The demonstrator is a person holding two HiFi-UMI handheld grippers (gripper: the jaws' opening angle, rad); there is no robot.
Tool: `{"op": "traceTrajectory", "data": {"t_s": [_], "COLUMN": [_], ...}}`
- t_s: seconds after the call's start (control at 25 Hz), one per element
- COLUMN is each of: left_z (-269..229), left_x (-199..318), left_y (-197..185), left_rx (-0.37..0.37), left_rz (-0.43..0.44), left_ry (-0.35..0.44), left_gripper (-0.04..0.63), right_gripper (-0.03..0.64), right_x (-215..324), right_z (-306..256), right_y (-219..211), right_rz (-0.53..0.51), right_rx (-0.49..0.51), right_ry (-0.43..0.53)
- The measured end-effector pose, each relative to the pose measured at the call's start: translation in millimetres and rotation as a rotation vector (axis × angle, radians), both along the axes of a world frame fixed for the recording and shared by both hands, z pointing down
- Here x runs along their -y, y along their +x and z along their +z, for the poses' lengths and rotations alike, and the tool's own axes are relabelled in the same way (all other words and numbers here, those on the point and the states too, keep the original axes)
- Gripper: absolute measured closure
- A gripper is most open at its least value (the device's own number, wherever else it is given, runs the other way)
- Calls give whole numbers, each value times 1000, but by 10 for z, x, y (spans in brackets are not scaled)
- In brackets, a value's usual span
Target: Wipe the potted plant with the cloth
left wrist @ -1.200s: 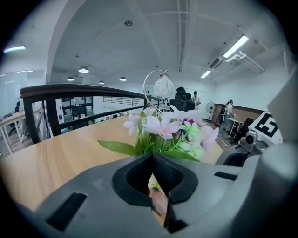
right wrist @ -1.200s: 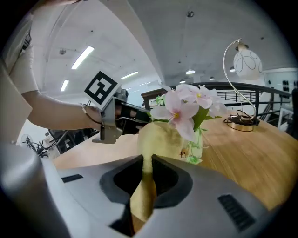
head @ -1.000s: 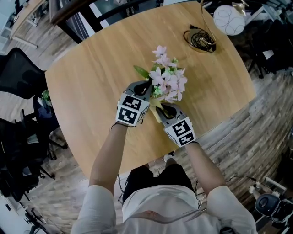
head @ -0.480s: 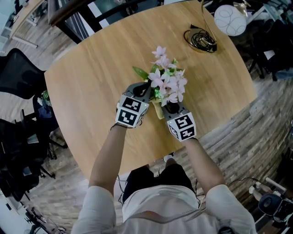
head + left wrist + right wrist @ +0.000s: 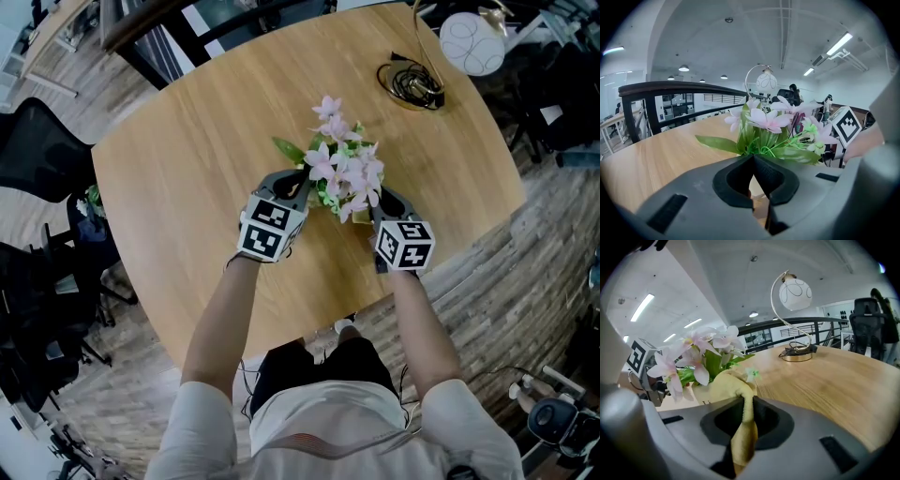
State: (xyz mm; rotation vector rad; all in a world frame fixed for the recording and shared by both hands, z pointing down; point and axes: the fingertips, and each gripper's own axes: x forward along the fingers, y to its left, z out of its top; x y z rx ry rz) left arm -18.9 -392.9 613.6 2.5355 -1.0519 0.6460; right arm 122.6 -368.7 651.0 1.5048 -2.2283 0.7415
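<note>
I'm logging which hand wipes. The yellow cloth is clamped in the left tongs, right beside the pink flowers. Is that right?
Not quite: the yellow cloth is clamped in the right tongs, right beside the pink flowers. The right gripper view shows it pinched there.

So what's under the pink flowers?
Green leaves and a yellow cloth pinched in the right tongs. From overhead the pink flowers mostly hide the pale pot.
</note>
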Motion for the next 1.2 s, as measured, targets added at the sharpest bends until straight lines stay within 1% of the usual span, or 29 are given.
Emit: {"op": "traceTrajectory", "data": {"t_s": [0.16, 0.28, 0.36, 0.44, 0.52, 0.6, 0.76, 0.84, 0.92, 1.0, 1.12, 1.2], "left_z": [1, 0, 3, 2, 0, 3, 4, 5, 7, 5, -8, -11], "left_x": [-2, -2, 0, 1, -1, -3, -4, -10, -19, -27, -22, -19], "left_y": [-8, 0, 2, -9, -14, -10, -2, 4, 3, -1, -8, -11], "left_rx": [-4, -7, -7, -8, -9, -9, -14, -10, -7, -9, -15, -20], "left_rz": [-9, -10, -10, -11, -13, -13, -11, -9, -8, -9, -14, -22], "left_ry": [-2, -4, -5, -4, -3, -2, 2, 5, 5, 3, 2, 2], "left_gripper": [584, 585, 585, 585, 585, 584, 584, 585, 584, 585, 586, 585], "right_gripper": [512, 512, 512, 512, 512, 512, 511, 511, 511, 511, 511, 511], "right_x": [-192, -478, -622, -655, -575, -431, -176, -45, 103, 254, 490, 644], "right_z": [6, -23, -38, -22, 17, 63, 87, 71, 50, 27, -5, -24], "right_y": [-225, -505, -727, -901, -942, -843, -509, -283, -67, 84, 211, 290], "right_rz": [-62, -149, -232, -300, -317, -291, -240, -187, -132, -99, -66, -22], "right_rx": [69, 126, 117, 67, 30, 9, -26, -34, -32, -32, -21, 13], "right_ry": [-46, -87, -89, -71, -58, -56, -53, -47, -39, -25, -5, 2]}}
